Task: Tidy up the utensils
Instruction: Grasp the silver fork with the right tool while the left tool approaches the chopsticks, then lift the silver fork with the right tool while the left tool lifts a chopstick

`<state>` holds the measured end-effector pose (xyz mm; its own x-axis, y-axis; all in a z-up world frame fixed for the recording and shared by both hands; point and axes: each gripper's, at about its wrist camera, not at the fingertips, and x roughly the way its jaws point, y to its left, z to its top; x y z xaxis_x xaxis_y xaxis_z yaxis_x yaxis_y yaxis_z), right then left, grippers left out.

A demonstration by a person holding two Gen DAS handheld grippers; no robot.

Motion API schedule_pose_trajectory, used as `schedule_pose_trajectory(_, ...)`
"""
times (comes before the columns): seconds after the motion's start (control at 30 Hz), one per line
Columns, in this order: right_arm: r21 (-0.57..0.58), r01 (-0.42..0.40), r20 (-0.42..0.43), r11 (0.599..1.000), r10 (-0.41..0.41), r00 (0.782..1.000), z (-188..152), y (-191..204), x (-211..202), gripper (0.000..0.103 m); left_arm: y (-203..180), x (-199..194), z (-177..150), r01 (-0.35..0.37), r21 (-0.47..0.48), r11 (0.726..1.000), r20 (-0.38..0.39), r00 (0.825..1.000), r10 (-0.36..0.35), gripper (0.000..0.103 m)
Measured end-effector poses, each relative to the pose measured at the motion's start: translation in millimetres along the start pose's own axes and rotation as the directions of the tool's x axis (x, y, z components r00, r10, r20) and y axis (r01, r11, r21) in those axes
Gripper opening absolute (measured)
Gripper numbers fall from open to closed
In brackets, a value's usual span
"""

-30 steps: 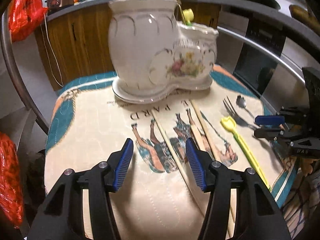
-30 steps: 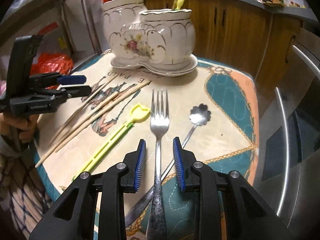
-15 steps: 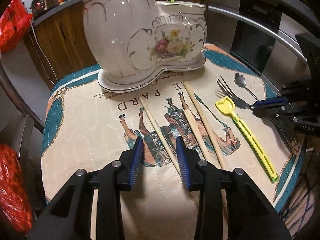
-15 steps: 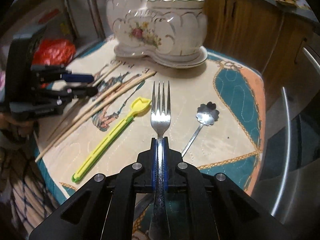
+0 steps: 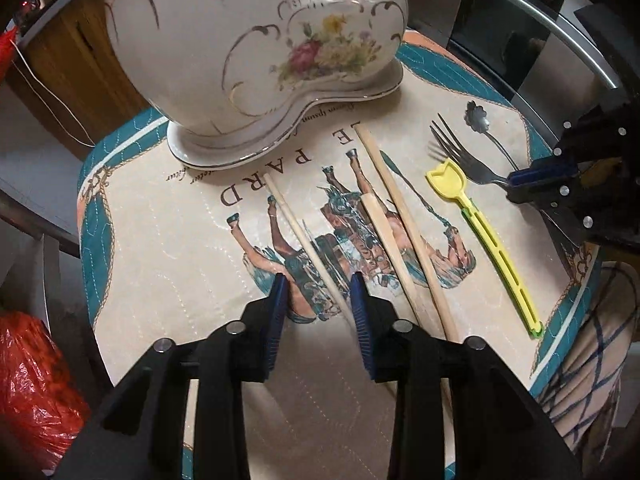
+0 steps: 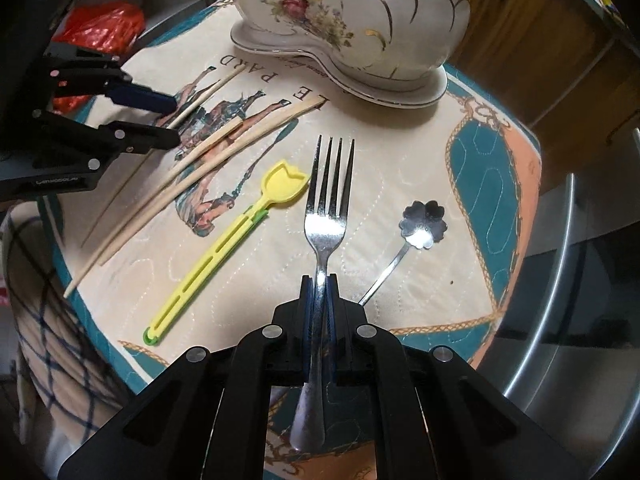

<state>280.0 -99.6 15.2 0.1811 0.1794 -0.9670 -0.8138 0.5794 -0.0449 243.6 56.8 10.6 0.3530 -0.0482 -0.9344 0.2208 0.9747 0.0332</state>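
Note:
A white floral ceramic utensil holder (image 5: 256,40) (image 6: 360,12) stands at the back of the printed mat. My right gripper (image 6: 319,280) is shut on the handle of a steel fork (image 6: 326,216), which also shows in the left wrist view (image 5: 460,156). My left gripper (image 5: 318,284) is open, its jaws on either side of a single wooden chopstick (image 5: 296,228). Two more chopsticks (image 5: 404,216) lie to its right. A yellow plastic spoon (image 6: 224,252) and a flower-shaped steel spoon (image 6: 422,224) lie on the mat beside the fork.
The mat (image 6: 400,152) covers a small round table with edges close on all sides. A red plastic bag (image 5: 36,384) sits low at the left. A metal rail (image 6: 560,264) and wooden cabinets (image 5: 80,64) surround the table.
My right gripper closed on the fork handle. My left gripper moved forward and down over the single chopstick, its jaws narrowing around it.

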Motion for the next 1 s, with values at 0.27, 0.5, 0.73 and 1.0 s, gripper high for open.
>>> schedule_pose_trajectory(0.27,0.026,-0.026,0.146,0.999,0.022,0.989,-9.0,-1.7,-18.3,0.006,2.8,-7.3,-14.3,0.028,-0.056,0.998,0.085,0.996,-0.023,0.004)
schedule_pose_trajectory(0.5,0.078,-0.090,0.339,0.993,0.059,0.939,-11.8,-14.6,-57.4,0.006,9.0,-50.7,-39.7,0.121,-0.118,0.986,0.299,0.951,-0.081,0.004)
schedule_pose_trajectory(0.73,0.123,-0.162,0.505,0.979,0.078,0.859,-15.8,-22.5,-83.7,0.006,22.3,-94.6,-47.0,0.194,-0.151,0.969,0.479,0.872,-0.100,0.004)
schedule_pose_trajectory(1.0,0.133,-0.209,0.625,0.969,0.082,0.776,-10.7,-30.9,-99.7,0.006,43.6,-129.5,-42.3,0.207,-0.170,0.964,0.628,0.776,-0.056,0.004)
